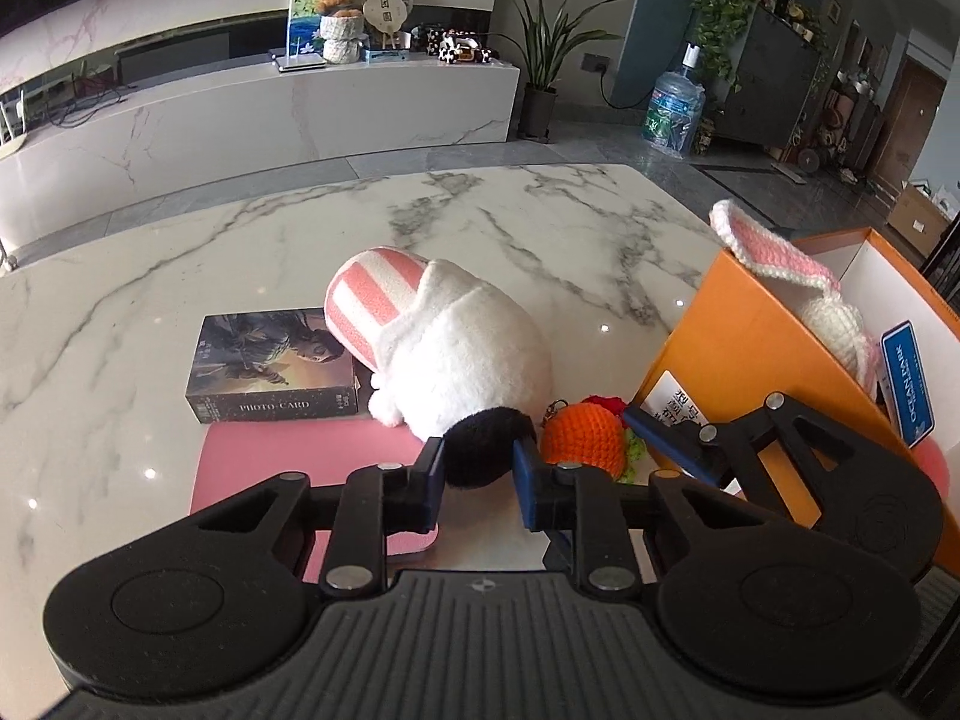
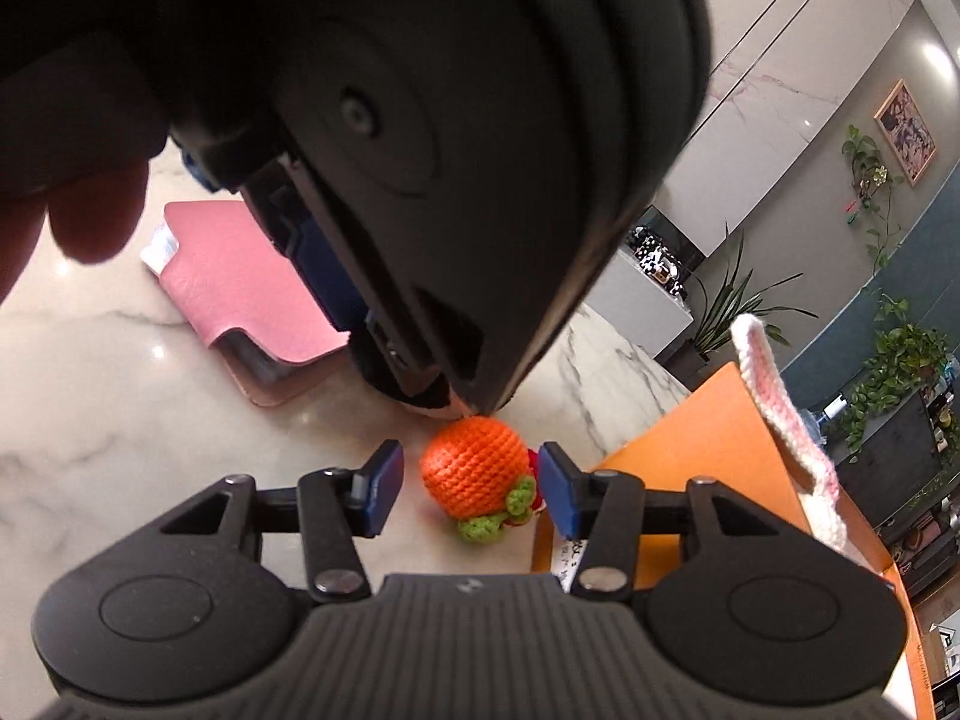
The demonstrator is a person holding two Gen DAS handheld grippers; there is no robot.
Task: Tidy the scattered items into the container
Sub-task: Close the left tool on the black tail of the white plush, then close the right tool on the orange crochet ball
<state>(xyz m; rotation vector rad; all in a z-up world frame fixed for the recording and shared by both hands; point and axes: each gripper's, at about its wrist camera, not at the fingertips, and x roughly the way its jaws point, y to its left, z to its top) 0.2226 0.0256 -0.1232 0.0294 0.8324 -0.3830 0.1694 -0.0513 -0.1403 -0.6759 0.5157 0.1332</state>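
The right gripper (image 2: 465,489) hangs low over the marble table (image 2: 120,420), its blue-padded fingers (image 2: 384,471) spread wide on either side of a crocheted orange ball (image 2: 474,471) with green leaves at its base. The pads sit apart from the yarn, touching nothing. Just beyond the ball, the black body of the left gripper (image 2: 456,138) fills the upper part of the view, with fingertips of a hand (image 2: 90,222) showing at its left edge. A pink wallet (image 2: 240,276) lies flat on the table behind it. To the right stands an orange box (image 2: 714,450), a pink-and-white knitted ear (image 2: 780,396) poking up over its rim.
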